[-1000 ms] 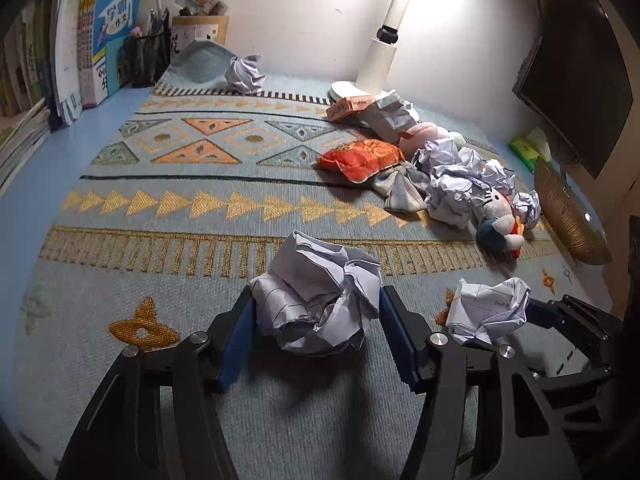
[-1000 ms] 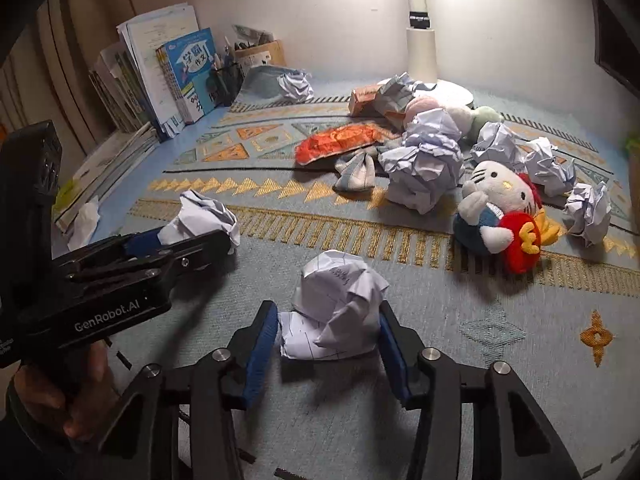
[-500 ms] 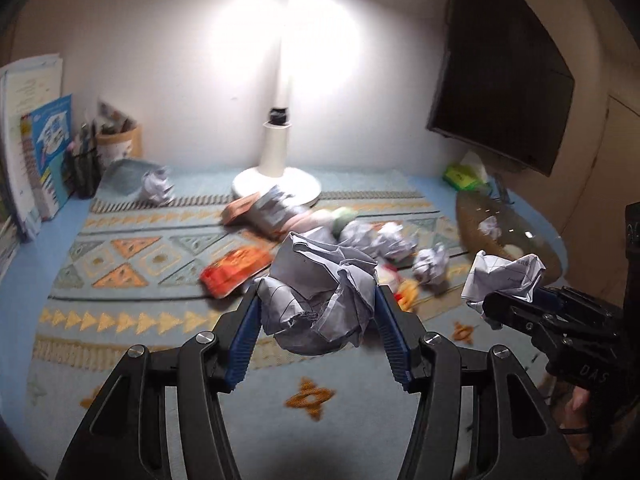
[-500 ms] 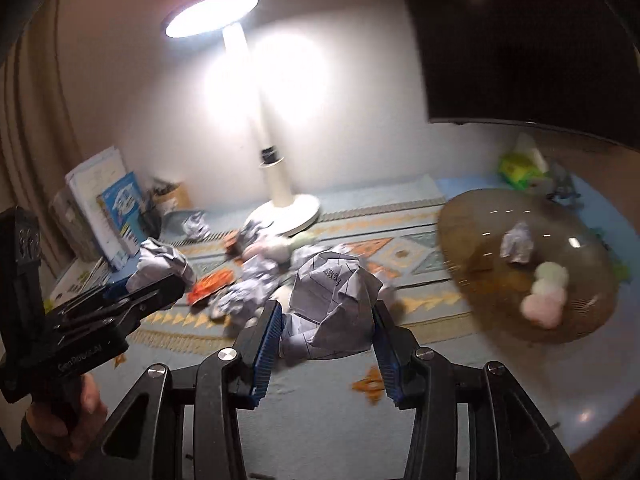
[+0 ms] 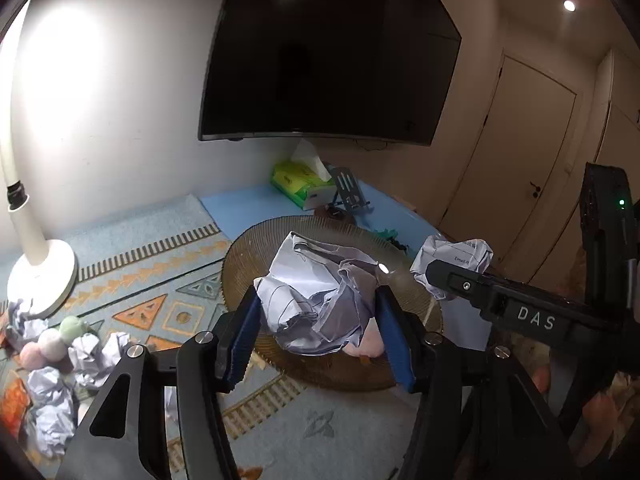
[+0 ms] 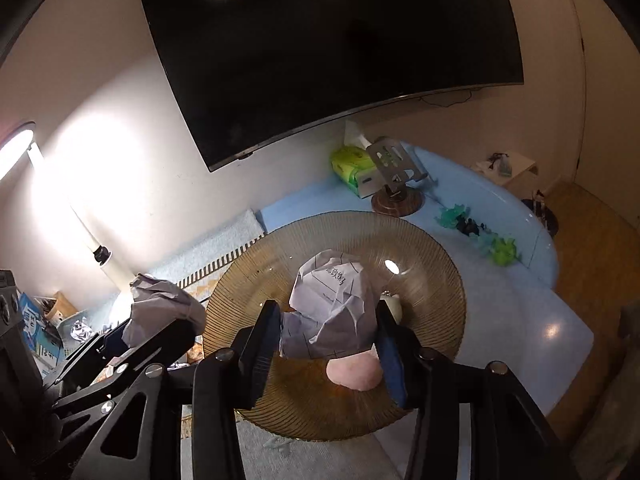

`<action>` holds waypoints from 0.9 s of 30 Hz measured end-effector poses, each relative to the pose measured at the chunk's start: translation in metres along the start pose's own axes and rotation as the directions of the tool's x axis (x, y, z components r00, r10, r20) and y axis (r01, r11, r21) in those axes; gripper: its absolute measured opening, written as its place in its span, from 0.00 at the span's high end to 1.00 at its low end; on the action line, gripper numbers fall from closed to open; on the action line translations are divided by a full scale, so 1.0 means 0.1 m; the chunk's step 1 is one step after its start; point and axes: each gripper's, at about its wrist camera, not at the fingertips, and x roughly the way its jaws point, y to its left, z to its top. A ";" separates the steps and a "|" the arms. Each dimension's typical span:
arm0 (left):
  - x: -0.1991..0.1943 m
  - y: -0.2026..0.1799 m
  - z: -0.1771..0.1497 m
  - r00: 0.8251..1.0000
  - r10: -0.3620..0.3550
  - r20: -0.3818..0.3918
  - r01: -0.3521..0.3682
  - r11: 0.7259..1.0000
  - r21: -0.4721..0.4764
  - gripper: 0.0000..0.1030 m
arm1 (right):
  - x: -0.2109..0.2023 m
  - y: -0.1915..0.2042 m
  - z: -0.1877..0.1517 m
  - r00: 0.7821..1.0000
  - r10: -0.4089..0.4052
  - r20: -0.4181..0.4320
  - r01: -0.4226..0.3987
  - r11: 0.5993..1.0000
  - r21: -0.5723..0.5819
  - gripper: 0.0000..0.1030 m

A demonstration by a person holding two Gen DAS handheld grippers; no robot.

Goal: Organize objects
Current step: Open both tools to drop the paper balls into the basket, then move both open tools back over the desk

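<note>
Each gripper is clamped on a crumpled paper ball: the left gripper (image 5: 318, 322) holds one (image 5: 316, 300) at frame centre, the right gripper (image 6: 326, 330) another (image 6: 332, 308), both above the amber ribbed plate (image 6: 432, 264). Neither is released. Pink ball (image 6: 354, 372) sits plated; several paper balls (image 5: 86, 354) remain lower left on the rug (image 5: 160, 264).

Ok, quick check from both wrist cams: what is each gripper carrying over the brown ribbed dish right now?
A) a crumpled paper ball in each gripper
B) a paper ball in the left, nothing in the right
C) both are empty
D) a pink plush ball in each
A: the left gripper is clamped on a crumpled paper ball, and the right gripper pinches its own paper wad, both held over the brown dish.
</note>
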 end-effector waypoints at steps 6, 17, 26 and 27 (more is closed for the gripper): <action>0.29 0.13 0.09 0.999 0.013 -0.043 -0.016 0.998 -0.063 0.20 | 0.20 -0.15 0.04 0.999 0.032 -0.035 -0.030 0.998 0.047 0.44; -0.32 0.64 -0.20 0.999 0.046 -0.007 -0.046 0.981 -0.188 0.20 | 0.09 0.13 -0.30 0.994 0.095 -0.048 -0.096 0.995 -0.006 0.44; -1.50 1.09 -0.81 0.966 0.245 0.087 -0.215 0.941 -0.262 0.09 | -0.06 1.22 -0.88 0.959 0.275 -0.068 -0.283 0.926 -0.249 0.34; -1.63 1.18 -0.91 0.956 0.278 0.089 -0.245 0.930 -0.275 0.00 | -0.04 1.33 -0.97 0.956 0.288 -0.060 -0.293 0.917 -0.269 0.34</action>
